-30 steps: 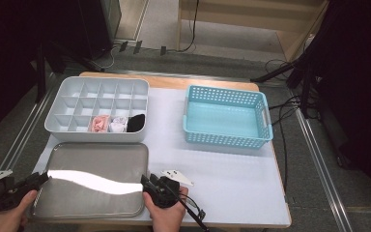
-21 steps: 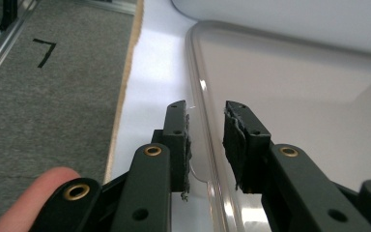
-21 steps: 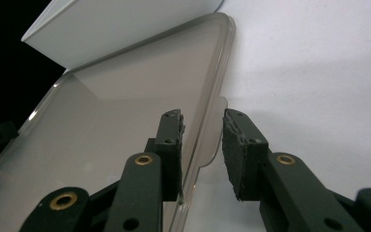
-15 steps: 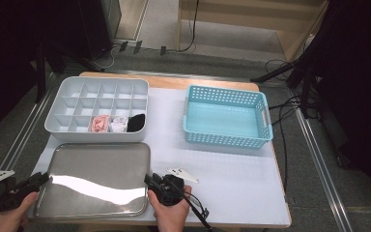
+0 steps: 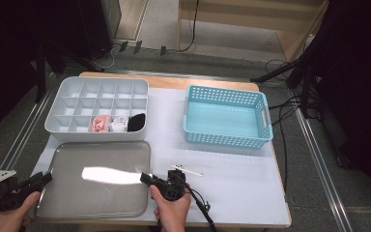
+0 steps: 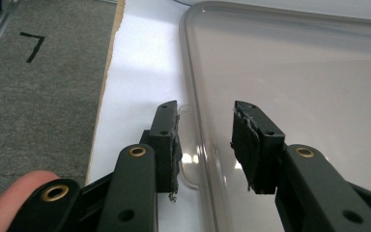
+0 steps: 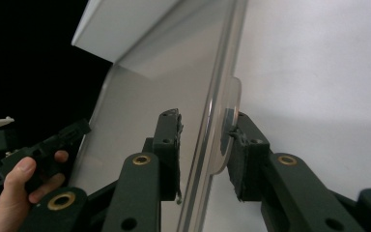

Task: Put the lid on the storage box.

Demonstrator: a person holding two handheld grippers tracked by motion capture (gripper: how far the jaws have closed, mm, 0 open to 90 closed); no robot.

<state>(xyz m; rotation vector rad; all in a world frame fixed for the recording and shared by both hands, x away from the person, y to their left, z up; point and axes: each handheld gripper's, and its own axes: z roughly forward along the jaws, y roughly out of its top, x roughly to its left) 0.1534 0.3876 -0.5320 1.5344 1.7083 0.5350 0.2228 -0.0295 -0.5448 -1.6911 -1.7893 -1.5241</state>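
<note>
Fingers of both grippers parted astride metal tray (image 5: 96,181) rims, white mat (image 5: 232,181) on wooden table, grey carpet floor (image 5: 319,159)

Likely lab or recording studio: black curtains (image 5: 9,58), floor cables (image 5: 193,29), aluminium rails (image 5: 319,164), grey carpet.

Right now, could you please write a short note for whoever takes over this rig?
Left claw: open, jaws just opened a little, astride the left rim of the metal tray.
Right claw: open, jaws just closing, astride the tab on the tray's right rim.
Tray: empty, flat on the white mat, in front of the grey organiser.
Done: both claws lined up.
Left: probably close both and lift the tray.
</note>
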